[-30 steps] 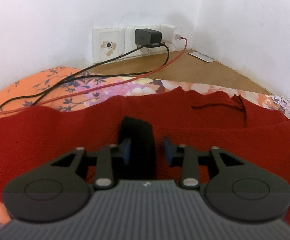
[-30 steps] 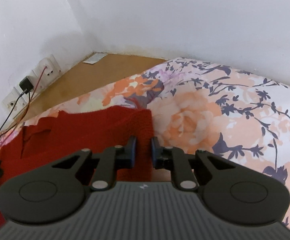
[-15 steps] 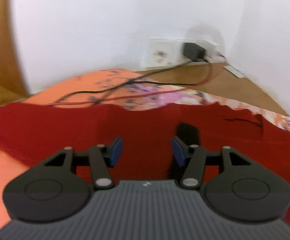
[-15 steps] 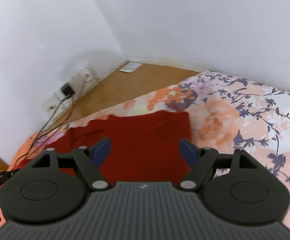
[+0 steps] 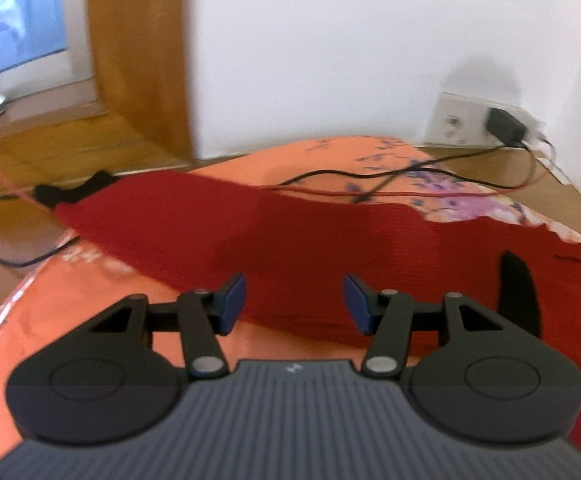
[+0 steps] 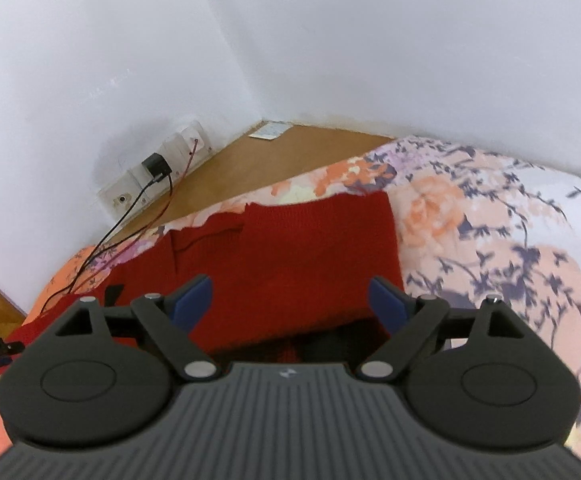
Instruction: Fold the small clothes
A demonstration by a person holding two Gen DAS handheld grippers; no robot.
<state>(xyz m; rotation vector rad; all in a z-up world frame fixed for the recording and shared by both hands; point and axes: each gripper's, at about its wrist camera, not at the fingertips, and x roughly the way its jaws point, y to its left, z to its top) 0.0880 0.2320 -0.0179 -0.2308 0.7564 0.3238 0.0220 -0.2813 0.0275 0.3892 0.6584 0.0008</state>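
A red knit garment point(image 5: 310, 240) lies spread across the floral bed point(image 5: 90, 292), with a black strap point(image 5: 518, 292) on it at the right and a black tip point(image 5: 70, 192) at its far left end. My left gripper point(image 5: 294, 300) hovers open over the garment's near edge, with nothing between its blue pads. In the right wrist view the garment point(image 6: 302, 248) lies flat, its right edge straight on the sheet point(image 6: 490, 240). Above it, my right gripper point(image 6: 290, 300) has its jaws wide and still opening, with nothing held.
Black and red cables point(image 5: 370, 178) run over the bed's far edge to a wall socket with a black charger point(image 5: 502, 124), also in the right view point(image 6: 156, 166). A wooden door frame point(image 5: 138, 60) stands at the left. Wooden floor point(image 6: 290, 152) lies beyond the bed.
My left gripper let go of the black strap, opened and swung left along the garment. My right gripper opened wide off the garment's right edge and lifted back.
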